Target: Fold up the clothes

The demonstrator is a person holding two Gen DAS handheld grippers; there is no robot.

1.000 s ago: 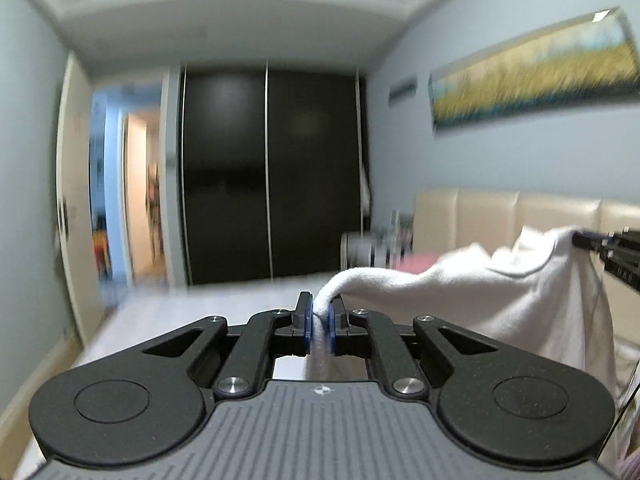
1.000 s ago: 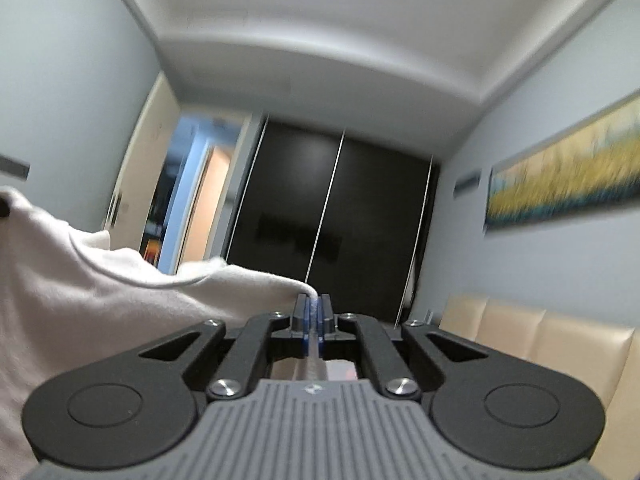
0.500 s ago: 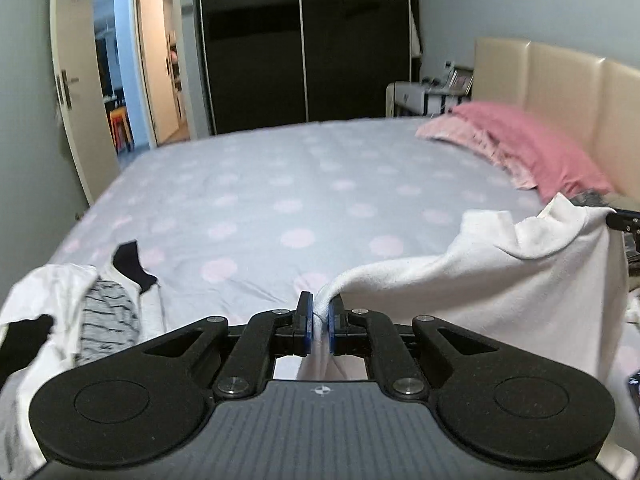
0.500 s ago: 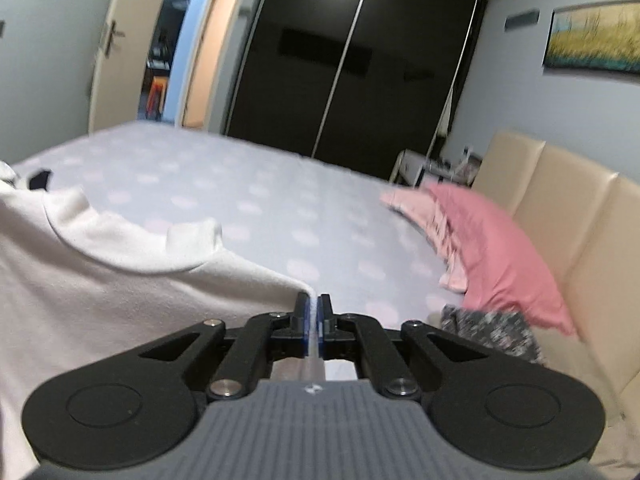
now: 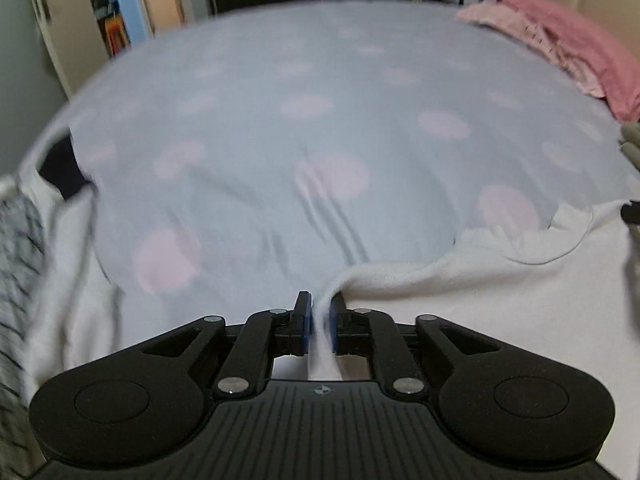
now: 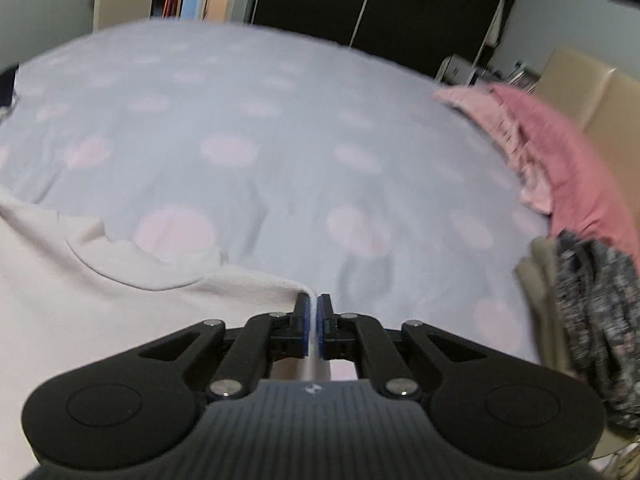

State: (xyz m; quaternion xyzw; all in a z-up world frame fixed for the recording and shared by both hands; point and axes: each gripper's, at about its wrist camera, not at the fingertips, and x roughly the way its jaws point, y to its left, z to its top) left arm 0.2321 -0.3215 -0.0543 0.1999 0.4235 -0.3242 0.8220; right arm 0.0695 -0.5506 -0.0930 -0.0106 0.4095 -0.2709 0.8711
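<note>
While both grippers angle down over the polka-dot bedsheet [image 5: 320, 128], I hold the white sweatshirt [image 5: 500, 280] stretched between them by its shoulders. My left gripper [image 5: 320, 322] has cloth between its jaws, which are opening; my right gripper [image 6: 313, 326] is clamped on the other shoulder [image 6: 280, 286]. To lay it well, I judge: keep the neckline taut, lower both ends level, and let go only once the fabric lies flat, clear of the striped garment [image 5: 20, 260] alongside.

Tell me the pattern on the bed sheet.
The bed sheet is pale blue-grey with large pale pink dots, clearest in the left wrist view.
</note>
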